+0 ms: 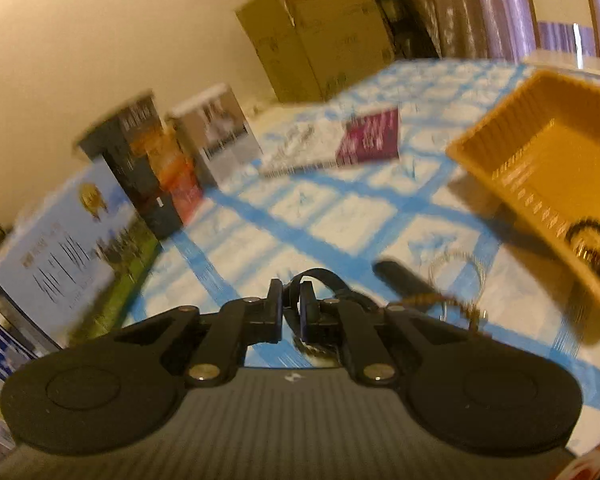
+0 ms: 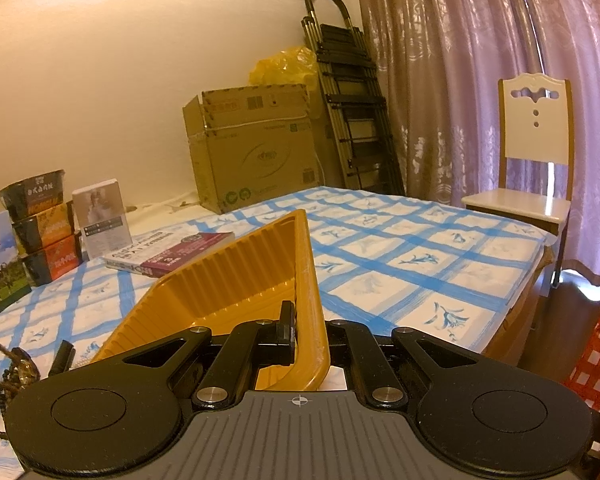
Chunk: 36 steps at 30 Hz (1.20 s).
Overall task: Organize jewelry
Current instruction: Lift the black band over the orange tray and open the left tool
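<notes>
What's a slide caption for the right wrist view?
Right tongs clamp the yellow tray wall, tilting it above the blue-checked tablecloth.

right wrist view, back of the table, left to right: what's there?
stacked noodle cups → white box → cardboard box → folded ladder → white chair

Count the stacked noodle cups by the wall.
3, in one stack at the table's far left: black cup on top, yellow cup in the middle, orange cup at the bottom. The card beside them may hide others.
</notes>
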### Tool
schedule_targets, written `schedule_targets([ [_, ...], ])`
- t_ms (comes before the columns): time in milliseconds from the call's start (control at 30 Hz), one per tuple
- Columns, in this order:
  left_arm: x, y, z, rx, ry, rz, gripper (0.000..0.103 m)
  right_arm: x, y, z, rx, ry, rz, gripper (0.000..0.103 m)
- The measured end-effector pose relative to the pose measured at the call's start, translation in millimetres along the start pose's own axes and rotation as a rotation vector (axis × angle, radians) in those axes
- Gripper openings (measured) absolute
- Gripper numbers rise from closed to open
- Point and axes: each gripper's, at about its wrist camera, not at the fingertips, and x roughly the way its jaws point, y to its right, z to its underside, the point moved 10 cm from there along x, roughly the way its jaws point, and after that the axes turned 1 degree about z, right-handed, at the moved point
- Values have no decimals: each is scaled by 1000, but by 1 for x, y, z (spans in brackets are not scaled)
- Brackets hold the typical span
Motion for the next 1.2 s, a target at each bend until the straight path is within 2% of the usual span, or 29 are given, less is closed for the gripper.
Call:
schedule_targets([
  [100,18,0,19,-22,-53,-17,7,0,-1,0,-2,0,-1,6],
  [233,28,-15,32,-57,-82,-72,6,0,-1,-1,-3,2,-3,6],
  [367,21,-30,22,-74,-61,-92,6,0,-4,-3,-6,3,-4,6],
  [467,11,-35,7,-108,-29,-67,6,0,-4,-3,-9,2,-4,6],
  [667,-14,-15,-30,-179,43,70,6,0,-5,-3,-11,2,-5,6],
  [867,-20,43,-68,-237,72,288,6,0,-9,-3,-20,4,-12,6],
  [1067,-8,116,-85,-234,35,451,6,1,-10,-4,-22,0,-9,6],
  [1200,1,153,-80,-222,-10,500,6,0,-10,-5,-31,-2,-2,6],
])
